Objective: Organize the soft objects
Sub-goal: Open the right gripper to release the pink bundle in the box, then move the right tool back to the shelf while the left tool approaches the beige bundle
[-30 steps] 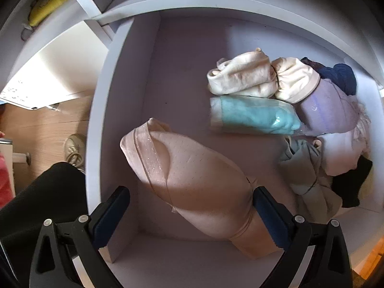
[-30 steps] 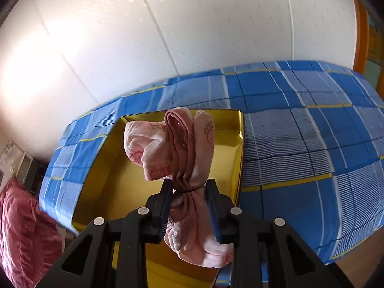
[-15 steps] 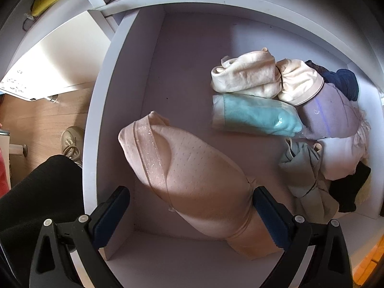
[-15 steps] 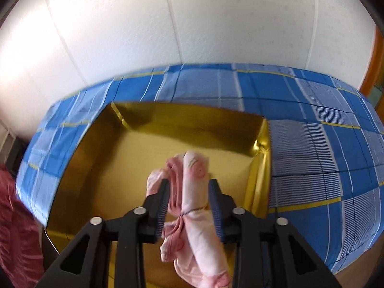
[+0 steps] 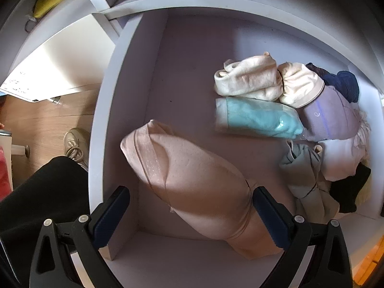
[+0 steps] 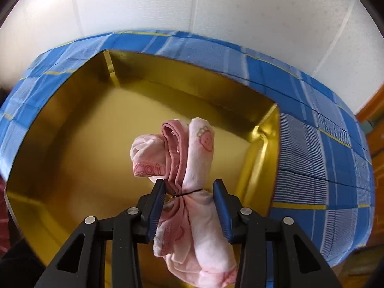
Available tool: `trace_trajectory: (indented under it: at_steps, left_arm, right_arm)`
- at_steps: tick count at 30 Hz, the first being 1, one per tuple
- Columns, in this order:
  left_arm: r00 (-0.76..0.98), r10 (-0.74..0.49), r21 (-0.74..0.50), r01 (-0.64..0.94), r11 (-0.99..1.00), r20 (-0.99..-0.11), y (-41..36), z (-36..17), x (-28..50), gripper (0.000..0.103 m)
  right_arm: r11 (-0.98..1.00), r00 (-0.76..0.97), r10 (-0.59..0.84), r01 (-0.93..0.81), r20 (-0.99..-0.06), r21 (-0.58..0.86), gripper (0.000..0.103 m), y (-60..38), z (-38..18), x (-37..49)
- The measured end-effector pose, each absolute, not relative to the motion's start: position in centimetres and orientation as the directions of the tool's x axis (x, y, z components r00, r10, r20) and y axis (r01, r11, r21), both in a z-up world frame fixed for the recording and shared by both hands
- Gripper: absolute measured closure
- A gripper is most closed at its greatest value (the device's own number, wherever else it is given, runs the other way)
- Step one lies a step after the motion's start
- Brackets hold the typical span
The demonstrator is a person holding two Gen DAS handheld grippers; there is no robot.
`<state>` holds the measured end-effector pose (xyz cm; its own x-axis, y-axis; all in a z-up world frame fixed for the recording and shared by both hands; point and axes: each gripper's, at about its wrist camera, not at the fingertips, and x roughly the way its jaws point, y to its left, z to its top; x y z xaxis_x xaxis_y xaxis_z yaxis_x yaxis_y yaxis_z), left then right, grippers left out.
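Left wrist view only: white shelf compartment (image 5: 124, 110), seen from its front. The left gripper (image 5: 189, 212) was spread wide, fingers either side of a beige padded bundle (image 5: 199, 180) that lay slanted on the compartment floor; the right-hand finger (image 5: 268, 216) touched or nearly touched the bundle's lower end, the other stood apart from it, so nothing was clamped. Behind and to the right lay a heap of folded clothes: a cream roll (image 5: 249, 81), a teal roll (image 5: 256, 117) just below it, a lilac garment (image 5: 331, 117), a navy item (image 5: 345, 84) at the back, a grey-green piece (image 5: 302, 170) and a black piece (image 5: 350, 189) toward the front. The heap filled the right side of the compartment; the left part of the floor held only the beige bundle. Outside the compartment, lower left: a dark trouser leg (image 5: 43, 192), a pale sneaker (image 5: 75, 144), wood floor (image 5: 45, 112).

Right wrist view only: a gold box (image 6: 72, 158), open-topped, on a blue checked cloth (image 6: 319, 175) against a white wall (image 6: 216, 7). The right gripper (image 6: 189, 189) was loosened, fingers clear of a pink sock bundle (image 6: 192, 168) tied at its middle with a dark band; the left finger looked just beside the fabric, the right one apart. The bundle sat between the fingers over the box's interior; whether it rested on the box floor could not be told.
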<state>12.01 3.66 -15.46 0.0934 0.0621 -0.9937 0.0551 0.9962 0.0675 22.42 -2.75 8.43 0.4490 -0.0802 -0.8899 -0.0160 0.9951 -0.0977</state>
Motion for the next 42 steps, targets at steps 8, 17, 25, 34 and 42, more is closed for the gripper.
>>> trace_trajectory:
  at_steps: [8,17,25,34,42]
  left_arm:
    - [0.064,0.043,0.046,0.037,0.998,-0.997,3.9,-15.3,11.9,0.008]
    - [0.059,0.03,0.032,0.026,0.999,-0.998,3.9,-15.3,11.8,0.01]
    - [0.055,0.013,0.014,0.012,1.0,-0.998,4.6,-15.5,11.6,0.01]
    - [0.048,0.006,0.006,-0.01,1.0,-0.999,5.7,-15.8,11.2,0.009]
    - [0.037,-0.01,-0.011,-0.024,1.0,-0.999,6.5,-16.0,10.7,0.009]
  right_arm:
    - [0.959,0.492,-0.108,0.28,-0.864,0.039,0.066,-7.9,9.3,24.9]
    - [0.956,0.648,0.026,0.206,-0.762,0.207,0.061,-10.3,12.4,21.1]
    - [0.96,0.71,0.121,0.095,-0.694,0.265,0.061,-11.9,12.4,12.5]
    - [0.98,0.735,0.148,-0.019,-0.662,0.198,0.061,-10.8,10.0,4.0]
    - [0.975,0.606,0.174,0.004,-0.776,0.222,0.061,-9.6,1.6,0.6]
